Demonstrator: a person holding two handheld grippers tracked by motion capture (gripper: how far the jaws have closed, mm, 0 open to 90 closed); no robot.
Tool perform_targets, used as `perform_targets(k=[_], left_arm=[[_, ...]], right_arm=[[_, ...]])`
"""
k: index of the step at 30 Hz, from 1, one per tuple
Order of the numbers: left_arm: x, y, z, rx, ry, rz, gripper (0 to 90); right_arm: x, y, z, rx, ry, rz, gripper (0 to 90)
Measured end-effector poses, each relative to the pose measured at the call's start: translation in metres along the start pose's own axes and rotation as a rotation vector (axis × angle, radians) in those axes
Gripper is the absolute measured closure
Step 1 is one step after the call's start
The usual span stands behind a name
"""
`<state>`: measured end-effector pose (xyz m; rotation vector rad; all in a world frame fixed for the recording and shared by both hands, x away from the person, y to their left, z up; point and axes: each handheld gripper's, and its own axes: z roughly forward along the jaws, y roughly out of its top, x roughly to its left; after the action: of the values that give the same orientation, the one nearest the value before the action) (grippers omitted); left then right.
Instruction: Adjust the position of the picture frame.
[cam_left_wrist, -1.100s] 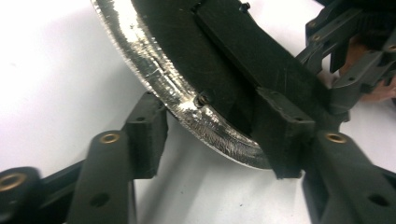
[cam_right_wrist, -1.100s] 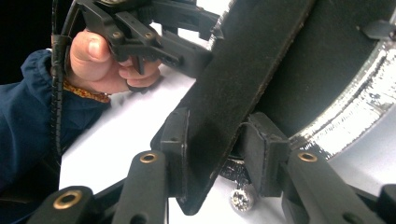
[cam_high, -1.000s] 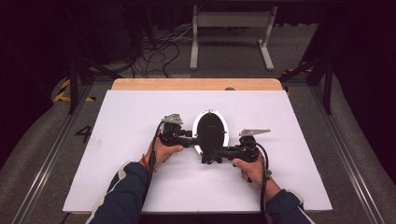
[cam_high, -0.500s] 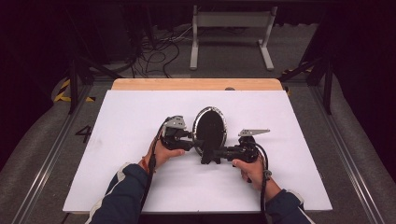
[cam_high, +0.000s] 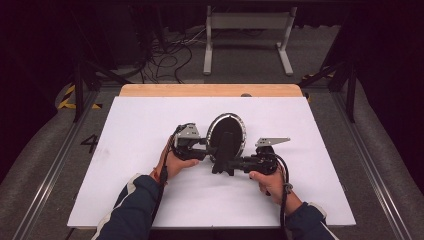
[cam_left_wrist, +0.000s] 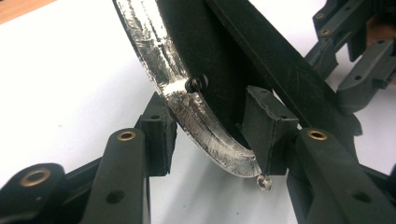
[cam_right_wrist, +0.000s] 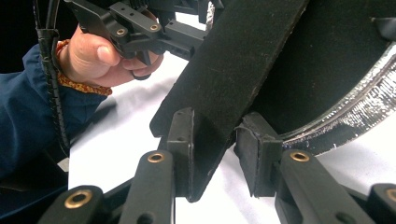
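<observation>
Oval frame (cam_high: 226, 131) with a silvery foil-like rim sits near the centre of the white worktop (cam_high: 150, 125), dark back side showing. A black strut (cam_high: 225, 150) runs down the back toward 6 o'clock. Left tongs (cam_high: 210, 149) come in from the frame's 8 o'clock and straddle the lower rim, one pad outside the rim and one on the dark back. They have just been opening a little with the rim between the pads, and I cannot tell if the pads press on it now. Likely reason for that spot is to pin the frame so it does not slide or twist. Right tongs (cam_high: 227, 165) come in from 4 o'clock, low on the strut. In the right gripper view the strut lies flat against one pad and meets the top corner of the other, so this reads as clenched on the black strut, slightly skewed. Judging by the split, one side steadies the body while the other works the strut, probably to swing it out or fold it. Left hand (cam_high: 175, 162) and right hand (cam_high: 267, 180) rest low near the worktop, which helps control.
</observation>
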<state>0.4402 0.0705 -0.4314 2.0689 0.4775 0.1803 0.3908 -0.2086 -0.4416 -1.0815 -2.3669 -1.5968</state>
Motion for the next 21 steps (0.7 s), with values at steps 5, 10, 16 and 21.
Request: perform_targets(k=[5, 10, 16, 21], left_arm=[[-0.0013, 0.002, 0.0008, -0.015, 0.017, 0.013, 56.5], [-0.0011, 0.0014, -0.0015, -0.019, 0.001, 0.012, 58.6], [-0.0018, -0.0041, -0.0056, -0.034, -0.03, 0.002, 62.4], [-0.0031, -0.0072, -0.0075, -0.027, -0.024, 0.002, 62.5]], right_arm=[[0.0009, 0.0018, -0.002, -0.001, -0.004, -0.002, 67.6], [-0.0005, 0.002, -0.0017, 0.004, -0.012, 0.002, 67.8], [0.0003, 0.0016, -0.0015, 0.012, -0.021, -0.001, 68.3], [0.0041, 0.0021, -0.0002, 0.013, -0.018, -0.009, 68.8]])
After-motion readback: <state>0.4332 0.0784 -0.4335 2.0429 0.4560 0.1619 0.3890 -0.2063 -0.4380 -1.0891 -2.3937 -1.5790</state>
